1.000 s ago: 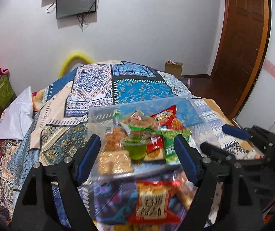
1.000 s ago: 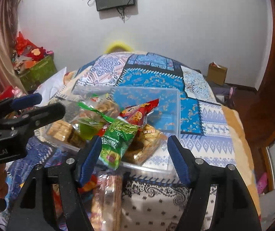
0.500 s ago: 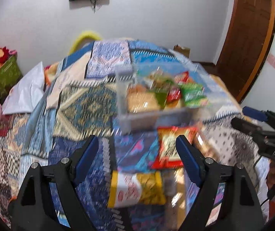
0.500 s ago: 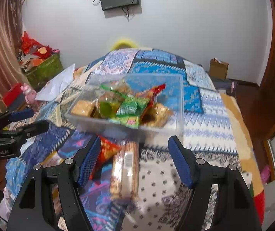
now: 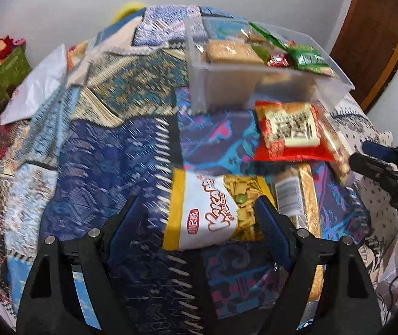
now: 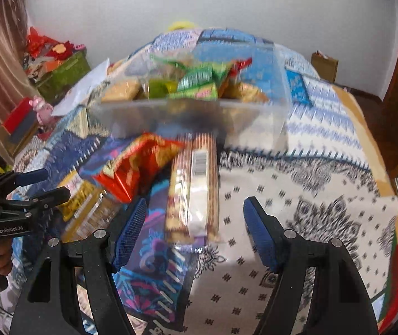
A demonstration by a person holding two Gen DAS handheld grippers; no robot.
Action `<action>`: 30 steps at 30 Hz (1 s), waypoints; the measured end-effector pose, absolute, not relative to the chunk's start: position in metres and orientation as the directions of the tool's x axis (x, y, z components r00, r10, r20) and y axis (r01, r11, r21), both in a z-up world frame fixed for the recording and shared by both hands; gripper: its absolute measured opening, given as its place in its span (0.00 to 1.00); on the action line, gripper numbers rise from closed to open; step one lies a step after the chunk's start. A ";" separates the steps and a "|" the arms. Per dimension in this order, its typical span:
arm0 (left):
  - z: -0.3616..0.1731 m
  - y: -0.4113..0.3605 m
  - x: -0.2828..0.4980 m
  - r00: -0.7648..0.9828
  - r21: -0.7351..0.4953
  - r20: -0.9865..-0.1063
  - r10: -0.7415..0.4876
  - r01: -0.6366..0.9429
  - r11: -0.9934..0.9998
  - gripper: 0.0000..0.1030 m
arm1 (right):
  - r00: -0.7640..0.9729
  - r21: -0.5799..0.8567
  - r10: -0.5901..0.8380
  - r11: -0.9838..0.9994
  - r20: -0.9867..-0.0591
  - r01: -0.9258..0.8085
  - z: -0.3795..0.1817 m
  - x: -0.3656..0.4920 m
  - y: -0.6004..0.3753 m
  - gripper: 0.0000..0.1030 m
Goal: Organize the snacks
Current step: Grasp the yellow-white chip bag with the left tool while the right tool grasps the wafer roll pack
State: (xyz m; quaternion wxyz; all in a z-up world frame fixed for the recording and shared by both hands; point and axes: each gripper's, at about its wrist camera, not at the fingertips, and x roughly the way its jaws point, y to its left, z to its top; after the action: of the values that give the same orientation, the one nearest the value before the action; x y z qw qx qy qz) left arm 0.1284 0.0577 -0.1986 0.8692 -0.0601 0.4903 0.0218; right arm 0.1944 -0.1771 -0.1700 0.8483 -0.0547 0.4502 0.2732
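Item: clear plastic bin (image 6: 193,111), part-filled with snack packets, at the far side of the patterned bedspread (image 5: 109,150).

Loose stock just short of it: red packet (image 5: 291,131), yellow-and-white packet (image 5: 212,212), long biscuit sleeve (image 6: 193,189).

We held the left gripper (image 5: 196,223) with jaws wide apart and empty, astride the yellow-and-white packet; the right gripper (image 6: 193,223) likewise spread and empty over the sleeve's near end.

Risks, as we judged them: slick wrappers slipping from the pads; biscuits crushed by a hard squeeze; overlapping packets dragged along; the two grippers colliding, since they stood near together.
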 end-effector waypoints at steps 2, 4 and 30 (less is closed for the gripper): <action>-0.203 0.055 0.128 0.511 -0.090 -0.859 -0.030 -0.092 0.992 0.80 | 0.431 0.157 0.409 0.845 -0.804 -0.511 -0.176 0.196 -0.176 0.67; -0.207 0.053 0.129 0.510 -0.094 -0.859 -0.034 -0.091 0.991 0.80 | 0.421 0.163 0.409 0.845 -0.810 -0.510 -0.180 0.197 -0.175 0.67; -0.192 0.048 0.126 0.585 -0.182 -0.803 -0.114 -0.059 0.982 0.24 | 0.430 0.160 0.418 0.839 -0.800 -0.519 -0.183 0.206 -0.171 0.41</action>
State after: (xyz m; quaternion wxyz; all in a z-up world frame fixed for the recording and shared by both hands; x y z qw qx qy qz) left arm 0.1261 0.0482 -0.1921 0.8853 -0.0946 0.4550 -0.0155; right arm 0.2060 -0.1705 -0.1827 0.8437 -0.0554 0.4560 0.2779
